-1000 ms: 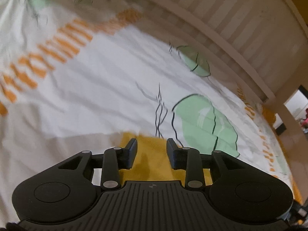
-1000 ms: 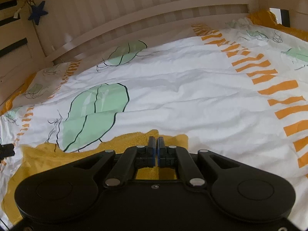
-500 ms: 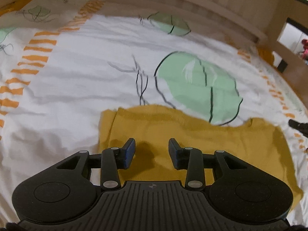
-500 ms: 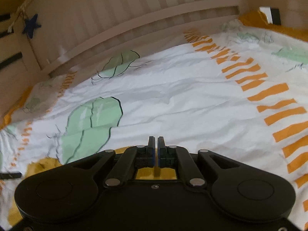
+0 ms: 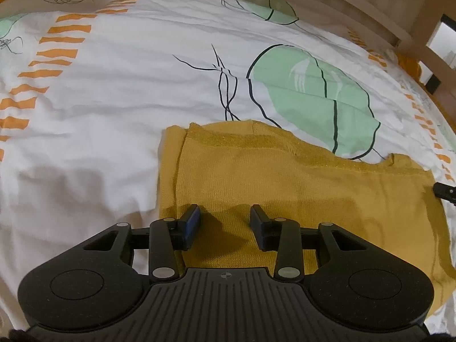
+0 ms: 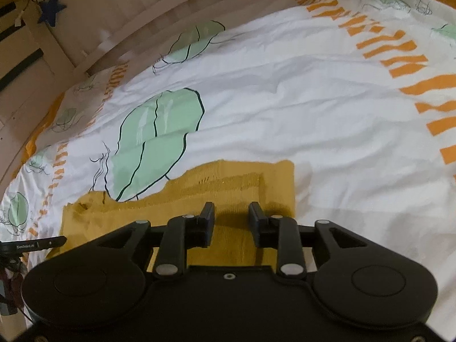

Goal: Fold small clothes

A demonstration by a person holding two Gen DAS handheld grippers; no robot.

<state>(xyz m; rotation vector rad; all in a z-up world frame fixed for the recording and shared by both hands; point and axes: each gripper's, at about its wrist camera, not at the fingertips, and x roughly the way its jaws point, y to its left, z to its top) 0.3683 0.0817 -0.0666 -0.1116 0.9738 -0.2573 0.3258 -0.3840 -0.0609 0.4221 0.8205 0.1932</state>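
Both fingers apart, right gripper (image 6: pixel 231 216) just opening (nothing between), mustard garment (image 5: pixel 285 188) beneath

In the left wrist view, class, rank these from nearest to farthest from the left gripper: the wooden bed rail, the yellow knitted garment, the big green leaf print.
1. The yellow knitted garment, lying right under the left gripper.
2. The big green leaf print, on the bedsheet beyond the garment, up and to the right.
3. The wooden bed rail, along the far edge of the bed.
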